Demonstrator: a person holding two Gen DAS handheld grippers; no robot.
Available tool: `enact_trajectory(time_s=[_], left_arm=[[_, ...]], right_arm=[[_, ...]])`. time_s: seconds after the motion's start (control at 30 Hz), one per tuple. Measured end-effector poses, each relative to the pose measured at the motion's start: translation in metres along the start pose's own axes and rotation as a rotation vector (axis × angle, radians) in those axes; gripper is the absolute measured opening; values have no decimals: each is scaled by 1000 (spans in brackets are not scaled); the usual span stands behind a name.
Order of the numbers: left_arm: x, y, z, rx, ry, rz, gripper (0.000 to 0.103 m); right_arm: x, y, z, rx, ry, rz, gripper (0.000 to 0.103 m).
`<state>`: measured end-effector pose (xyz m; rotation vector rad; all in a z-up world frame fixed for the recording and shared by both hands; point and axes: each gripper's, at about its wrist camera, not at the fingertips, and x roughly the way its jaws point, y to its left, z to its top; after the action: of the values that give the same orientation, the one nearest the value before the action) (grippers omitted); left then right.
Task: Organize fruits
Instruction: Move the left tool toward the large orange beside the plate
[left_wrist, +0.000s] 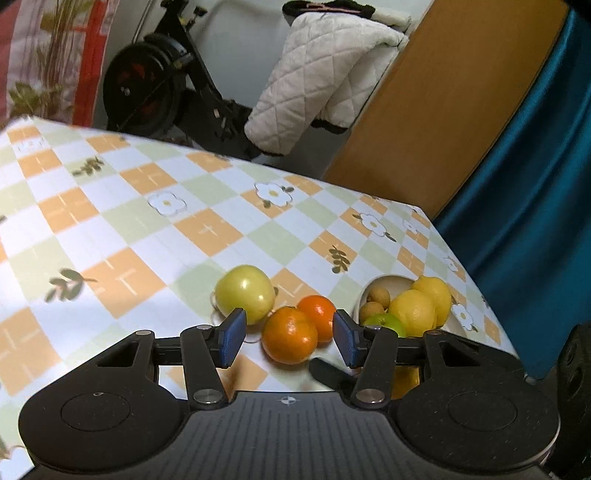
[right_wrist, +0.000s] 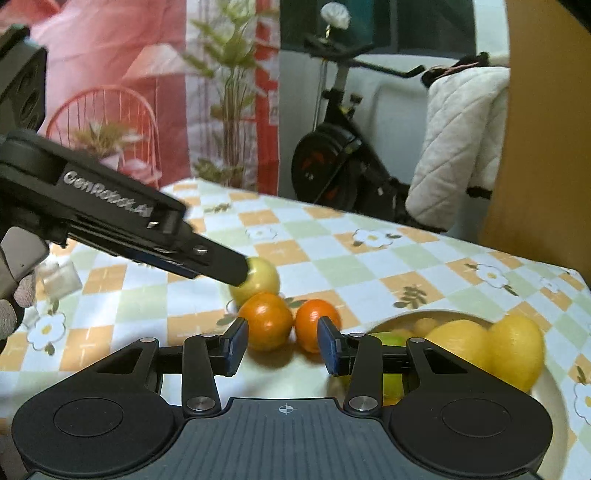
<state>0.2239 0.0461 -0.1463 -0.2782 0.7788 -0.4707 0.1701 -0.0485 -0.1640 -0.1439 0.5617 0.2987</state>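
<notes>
Two oranges lie side by side on the checked tablecloth, with a yellow-green apple just behind them on the left. My left gripper is open; the nearer orange shows in the gap, clear of both blue pads. In the right wrist view the left gripper's fingers reach in from the left, their tip overlapping the apple. My right gripper is open and empty, just short of the two oranges. A white bowl on the right holds lemons and a lime.
The bowl also holds small brown longans and sits near the table's right edge. A gloved hand and a small clear object are at the left. Beyond the table stand an exercise bike, a quilted coat and a wooden panel.
</notes>
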Motion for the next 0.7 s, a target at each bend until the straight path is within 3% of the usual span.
enact_trajectory(time_s=[0.3,0.7], left_arm=[[19,-1,-4,-9,34,-20,53],[31,2,-7,-9,57,-7,53]], right_arm=[[15,12,2,-59,26,-2,37],[27,8,3,-42,55,17,34]])
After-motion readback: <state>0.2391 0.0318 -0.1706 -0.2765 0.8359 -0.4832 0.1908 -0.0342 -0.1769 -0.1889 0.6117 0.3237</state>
